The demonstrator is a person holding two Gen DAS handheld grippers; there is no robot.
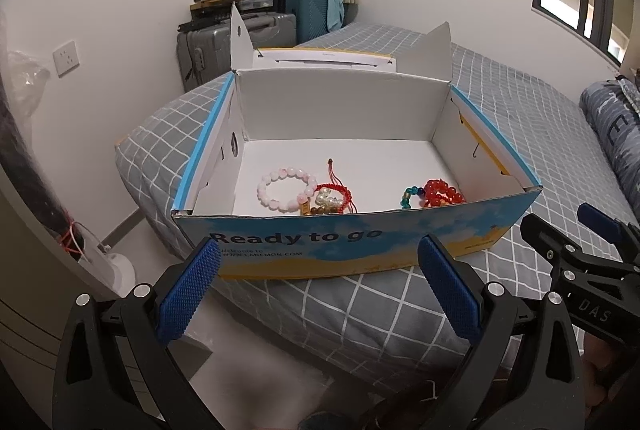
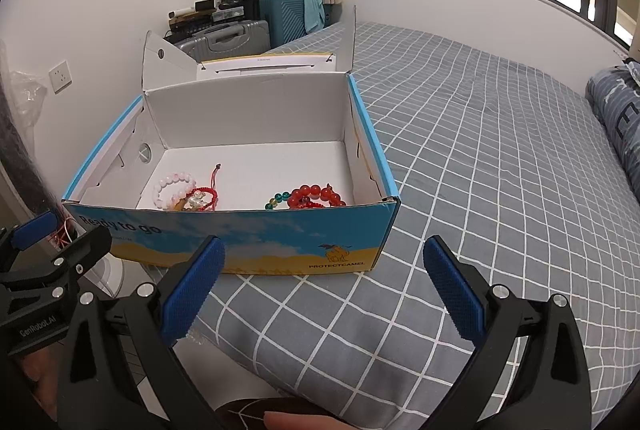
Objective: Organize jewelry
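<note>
Both grippers hung spread and empty just short of the box.

The left gripper (image 1: pixel 316 284) and right gripper (image 2: pixel 326 286) held nothing, jaws wide. Inside the box (image 1: pixel 360 242), on the bed (image 2: pixel 480 149), lay a pink bracelet (image 1: pixel 282 185), a red cord (image 1: pixel 334 189) and red beads (image 1: pixel 442 191) by its near wall. That fitted jewelry already gathered, or awaiting sorting. The box read "Ready to go" and "PROTECTCAMEL".
</note>
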